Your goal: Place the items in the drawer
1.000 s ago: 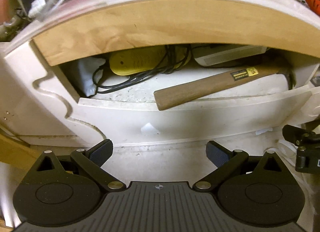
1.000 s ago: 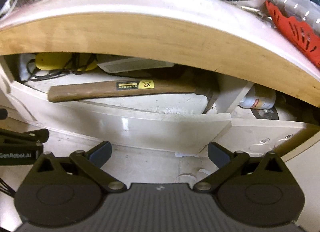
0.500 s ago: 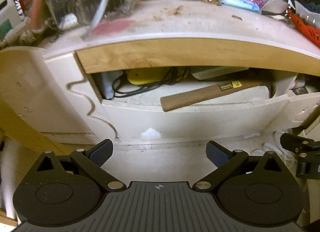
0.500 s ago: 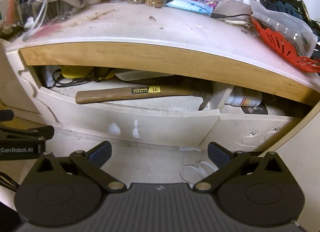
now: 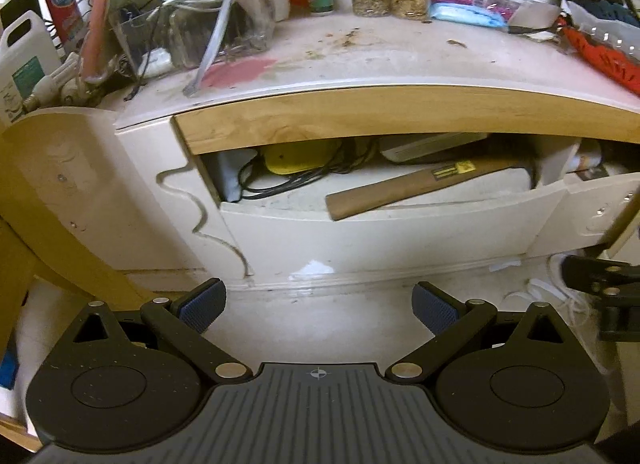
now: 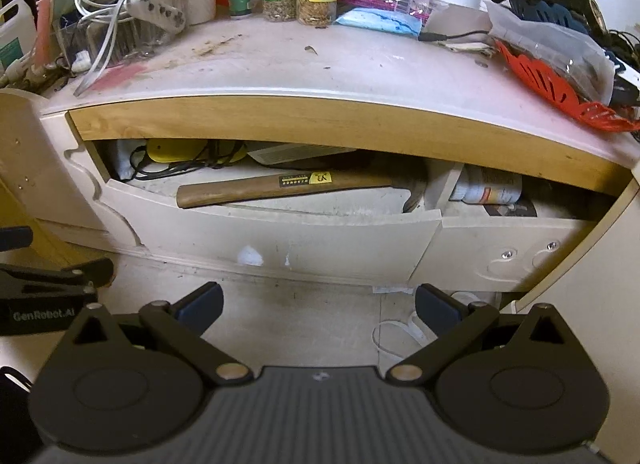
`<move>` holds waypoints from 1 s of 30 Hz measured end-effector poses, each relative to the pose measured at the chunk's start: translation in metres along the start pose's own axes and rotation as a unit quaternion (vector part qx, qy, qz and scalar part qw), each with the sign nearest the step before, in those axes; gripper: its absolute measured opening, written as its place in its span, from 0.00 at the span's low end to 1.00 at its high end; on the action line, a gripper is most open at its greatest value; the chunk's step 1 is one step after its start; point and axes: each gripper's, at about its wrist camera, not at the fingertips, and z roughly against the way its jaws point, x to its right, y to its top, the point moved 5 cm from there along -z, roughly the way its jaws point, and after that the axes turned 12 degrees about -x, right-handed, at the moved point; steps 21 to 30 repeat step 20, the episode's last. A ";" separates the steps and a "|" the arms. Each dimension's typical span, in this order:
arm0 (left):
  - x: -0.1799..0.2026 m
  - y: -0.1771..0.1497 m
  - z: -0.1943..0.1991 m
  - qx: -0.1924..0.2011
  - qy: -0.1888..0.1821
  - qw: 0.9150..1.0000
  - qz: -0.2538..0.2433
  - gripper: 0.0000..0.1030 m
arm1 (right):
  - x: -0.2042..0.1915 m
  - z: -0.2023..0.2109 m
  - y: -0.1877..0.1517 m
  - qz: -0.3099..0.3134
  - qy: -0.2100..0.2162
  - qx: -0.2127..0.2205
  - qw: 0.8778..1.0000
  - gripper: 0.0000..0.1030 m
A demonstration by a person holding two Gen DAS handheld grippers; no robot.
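Hammer [image 6: 288, 186] lies inside the open drawer [image 6: 280, 232], head right. We judge it stiff and head-heavy; we'd grip the handle near the head. Both tongs [image 5: 318, 304] [image 6: 318, 302] gape wide, empty.

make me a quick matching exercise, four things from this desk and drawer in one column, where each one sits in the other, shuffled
Things:
1. hammer
2. power strip
3. red mesh
4. yellow device

Places:
A. desk top, right edge
B. back left of the open drawer, under black cables
C. lying across the open drawer, handle to the left
D. desk top, left, on the clear box

Pairs: 1-C, 2-D, 3-A, 4-B
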 end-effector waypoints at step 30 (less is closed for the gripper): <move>0.008 -0.004 -0.003 -0.022 -0.017 1.000 0.009 1.00 | 0.005 0.000 0.004 -0.014 0.009 -0.003 1.000 1.00</move>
